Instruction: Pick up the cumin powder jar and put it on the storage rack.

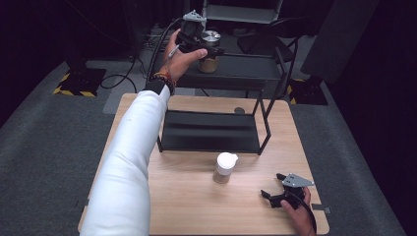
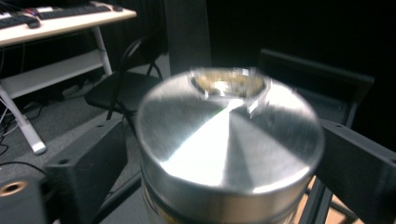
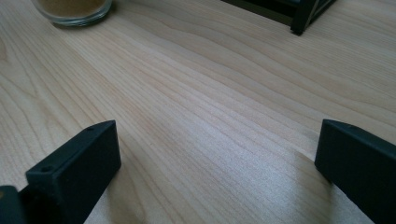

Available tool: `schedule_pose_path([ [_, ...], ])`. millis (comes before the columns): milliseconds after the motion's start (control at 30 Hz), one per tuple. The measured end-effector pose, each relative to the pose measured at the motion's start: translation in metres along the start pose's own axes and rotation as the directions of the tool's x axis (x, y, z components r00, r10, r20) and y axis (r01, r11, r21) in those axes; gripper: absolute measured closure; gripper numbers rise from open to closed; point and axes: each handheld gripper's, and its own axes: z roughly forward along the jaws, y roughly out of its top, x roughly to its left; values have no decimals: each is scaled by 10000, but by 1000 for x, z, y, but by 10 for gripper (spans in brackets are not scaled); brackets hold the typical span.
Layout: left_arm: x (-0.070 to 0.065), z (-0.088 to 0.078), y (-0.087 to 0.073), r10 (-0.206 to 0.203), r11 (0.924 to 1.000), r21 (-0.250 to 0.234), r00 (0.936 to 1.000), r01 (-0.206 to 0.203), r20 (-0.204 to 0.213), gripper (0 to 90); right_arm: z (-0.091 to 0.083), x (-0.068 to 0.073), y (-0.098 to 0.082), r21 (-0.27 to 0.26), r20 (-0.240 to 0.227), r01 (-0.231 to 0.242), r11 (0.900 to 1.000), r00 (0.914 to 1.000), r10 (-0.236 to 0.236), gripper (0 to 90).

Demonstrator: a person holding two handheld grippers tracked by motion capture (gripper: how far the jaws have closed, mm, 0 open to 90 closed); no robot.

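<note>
Reaching far forward, my left gripper has the glass spice jar with the brushed-metal lid between its jaws on the top shelf of the black metal rack. They sit right against the jar's sides, but I cannot tell whether they are clamped or just let go. My guess is that this jar's placing is nearly done, with only the release and pull-back left. A second glass spice jar with a white lid stands on the light wooden table, well ahead and to the left of my right gripper, which rests low near the table's near edge, jaws spread wide and empty. That jar looks like the next one to shelve.

The left gripper view gives the metal lid close up, a little blurred. The right gripper view catches the white-lidded jar's glass base and one rack foot.
</note>
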Motion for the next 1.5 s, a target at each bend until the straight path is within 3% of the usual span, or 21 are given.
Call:
schedule_pose_path([
  [67, -3, -2, 1, 100, 9999, -80, 9997, -102, -201, 44, 0, 0, 0, -11, 4, 16, 10000, 10000, -16, 0],
  [167, -1, -7, -2, -13, 9986, -537, 10000, 10, -48, 15, 0, 0, 0, -14, 9, 11, 10000, 10000, -11, 0],
  [233, -4, -11, -2, 119, 9967, -800, 9998, -131, -156, 4, 0, 0, 0, -11, 5, 6, 10000, 10000, -6, 0],
  [533, -20, -25, 17, 721, 9951, -644, 9964, -750, -449, 4, 0, 0, 0, -2, 0, -7, 10000, 10000, 7, 0],
  [667, -31, -34, 17, 921, 9904, -966, 9930, -991, -745, 4, 0, 0, 0, -4, -2, -3, 10000, 10000, 3, 0],
  [833, -39, -44, 21, 1101, 9889, -910, 9906, -1173, -808, 4, 0, 0, 0, -6, -29, 13, 10000, 10000, -13, 0],
  [933, -47, -52, 24, 1220, 9881, -799, 9860, -1315, -1141, 4, 0, -1, 0, -8, -44, 28, 10000, 10000, -28, 0],
  [1067, -52, -66, 21, 1348, 9828, -1099, 9834, -1483, -1212, 4, 0, -1, 0, -9, -67, 46, 10000, 10000, -46, 0],
  [1167, -62, -74, 18, 1755, 9763, -979, 9706, -1931, -1646, 4, 0, -1, 0, -9, -71, 51, 10000, 10000, -51, 0],
  [1400, -69, -90, 3, 1625, 9793, -982, 9767, -1771, -1405, 4, 0, -1, 0, -4, -97, 66, 10000, 9999, -66, 0],
  [1500, -75, -95, -4, 1747, 9769, -992, 9748, -1892, -1390, 4, 0, -2, 0, -5, -118, 76, 10000, 9999, -76, 0],
])
